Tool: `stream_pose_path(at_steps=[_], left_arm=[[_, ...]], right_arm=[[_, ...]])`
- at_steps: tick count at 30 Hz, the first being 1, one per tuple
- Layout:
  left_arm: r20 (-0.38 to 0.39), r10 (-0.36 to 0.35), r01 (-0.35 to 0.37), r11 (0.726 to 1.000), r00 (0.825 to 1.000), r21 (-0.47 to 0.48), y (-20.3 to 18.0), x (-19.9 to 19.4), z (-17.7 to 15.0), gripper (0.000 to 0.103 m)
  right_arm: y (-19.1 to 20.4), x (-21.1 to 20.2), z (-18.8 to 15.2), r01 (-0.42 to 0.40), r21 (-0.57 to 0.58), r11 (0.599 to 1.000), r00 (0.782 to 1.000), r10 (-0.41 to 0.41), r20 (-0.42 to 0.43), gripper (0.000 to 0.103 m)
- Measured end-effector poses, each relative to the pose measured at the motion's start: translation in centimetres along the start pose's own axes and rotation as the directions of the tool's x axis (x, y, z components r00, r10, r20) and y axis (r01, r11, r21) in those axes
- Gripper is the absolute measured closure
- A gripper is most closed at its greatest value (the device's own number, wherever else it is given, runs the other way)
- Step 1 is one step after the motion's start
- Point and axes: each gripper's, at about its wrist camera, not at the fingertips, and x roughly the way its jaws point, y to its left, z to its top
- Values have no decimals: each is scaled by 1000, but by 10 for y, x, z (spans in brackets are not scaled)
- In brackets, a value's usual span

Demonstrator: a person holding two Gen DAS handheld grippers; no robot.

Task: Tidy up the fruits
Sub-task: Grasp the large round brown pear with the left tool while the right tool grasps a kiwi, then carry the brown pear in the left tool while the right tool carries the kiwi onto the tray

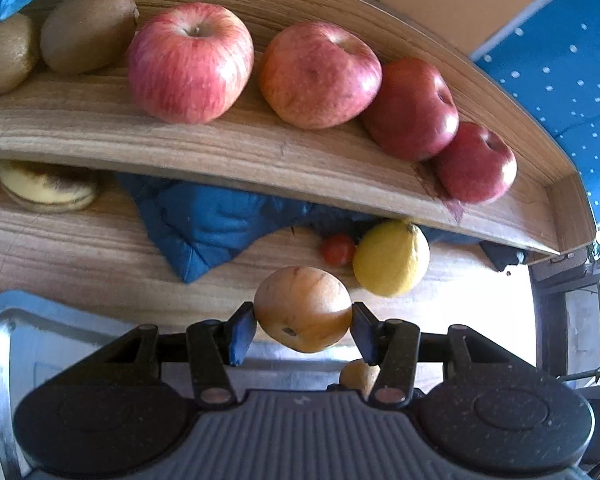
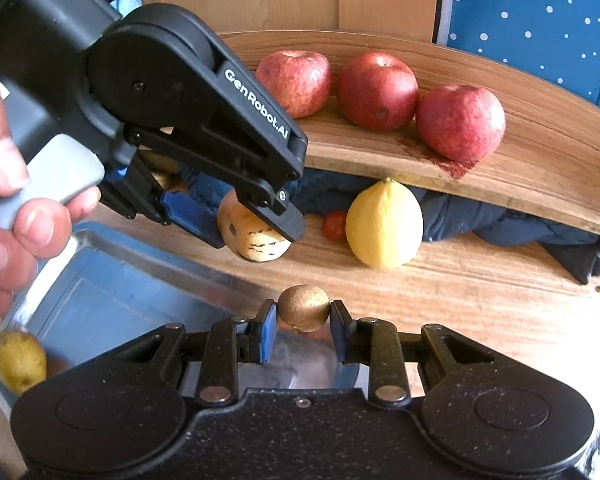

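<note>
An orange-brown fruit (image 1: 303,309), speckled and streaked with dark marks, is gripped between the blue pads of the left tongs (image 1: 303,322), which are closed onto its two sides, and it is held up above the wooden table (image 1: 80,248) near the edge of a metal tray (image 1: 4,344). In the right wrist view the same fruit (image 2: 252,236) is seen pinched in the left tongs (image 2: 256,228), with a hand (image 2: 8,200) wrapped around the grey handle. The right tongs (image 2: 303,320) are closed on a small kiwi (image 2: 303,307), held clear of the surface just over the tray's (image 2: 112,292) far rim. A yellow-green fruit (image 2: 18,360) is seen lying in the tray's near corner. Just beyond, a lemon (image 1: 390,258) is resting on the table with a small red tomato (image 1: 337,249) touching its left side, and a rumpled blue cloth (image 1: 204,224) is spread behind them under the shelf. On the wooden shelf (image 1: 240,148) above, four red apples (image 1: 190,62) are lined up in a row, each touching or nearly touching the next, and two kiwis (image 1: 88,30) are set to their left. A banana (image 1: 46,188) is tucked beneath the shelf at the far left.
</note>
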Motion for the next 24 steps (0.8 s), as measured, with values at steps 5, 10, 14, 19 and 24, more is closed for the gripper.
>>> stream_pose_path(at_steps=[5, 10, 14, 19, 24], left_arm=[[-5, 3, -3, 1000, 1000, 14, 1, -9, -15, 48], [-14, 8, -8, 1000, 1000, 25, -1, -9, -29, 48], [-27, 15, -13, 999, 1000, 41, -1, -15, -43, 48], [-39, 19, -17, 999, 999, 46, -4, -15, -57, 48], [-47, 23, -21, 998, 999, 55, -7, -18, -71, 48]], right_arm=[[-2, -4, -5, -4, -10, 1000, 1000, 4, 1, 73], [-7, -11, -12, -6, -19, 1000, 1000, 6, 3, 73], [-9, -19, -17, -8, -25, 1000, 1000, 8, 0, 73], [-15, -22, -23, -12, -34, 999, 1000, 12, -7, 73], [-13, -34, -39, -17, -41, 999, 1000, 16, -13, 73]])
